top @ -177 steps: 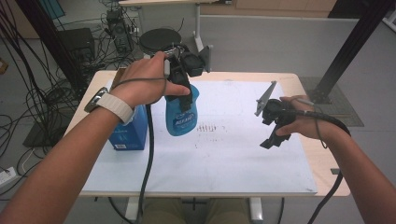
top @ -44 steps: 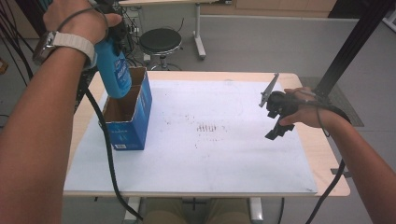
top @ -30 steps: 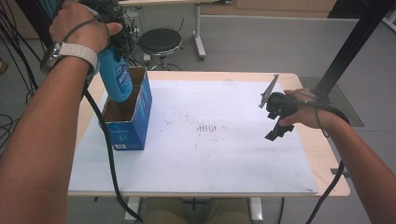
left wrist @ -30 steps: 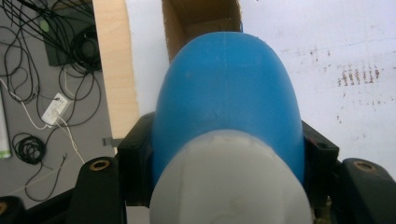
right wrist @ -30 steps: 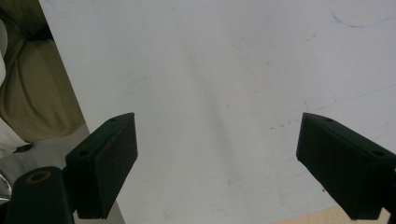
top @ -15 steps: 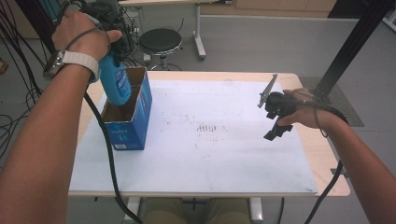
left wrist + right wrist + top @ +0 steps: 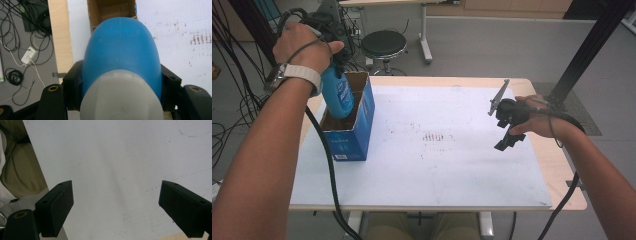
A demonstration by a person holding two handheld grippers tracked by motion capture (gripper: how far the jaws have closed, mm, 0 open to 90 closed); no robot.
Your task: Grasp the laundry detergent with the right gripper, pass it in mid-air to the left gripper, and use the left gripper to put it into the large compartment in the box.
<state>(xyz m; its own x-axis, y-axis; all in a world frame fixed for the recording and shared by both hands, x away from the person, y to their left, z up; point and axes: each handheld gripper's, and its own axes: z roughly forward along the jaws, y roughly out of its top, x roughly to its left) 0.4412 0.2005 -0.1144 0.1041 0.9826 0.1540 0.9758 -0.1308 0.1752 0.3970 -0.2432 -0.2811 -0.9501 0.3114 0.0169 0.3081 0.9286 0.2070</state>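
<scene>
Near edge of table (image 7: pixel 422 195): person's forearms come in, white sheet covers most of top. Right gripper (image 7: pixel 507 132) near right edge, hovering over sheet, jaws wide apart with nothing between them; right gripper view shows bare sheet between black jaws. Farther back, near left edge toward far left corner: open blue cardboard box (image 7: pixel 349 135). Left gripper (image 7: pixel 329 40) above it, jaws clamped on blue spray bottle (image 7: pixel 121 50), bottle's lower end inside box opening. Stool (image 7: pixel 383 44) on floor beyond far edge.
</scene>
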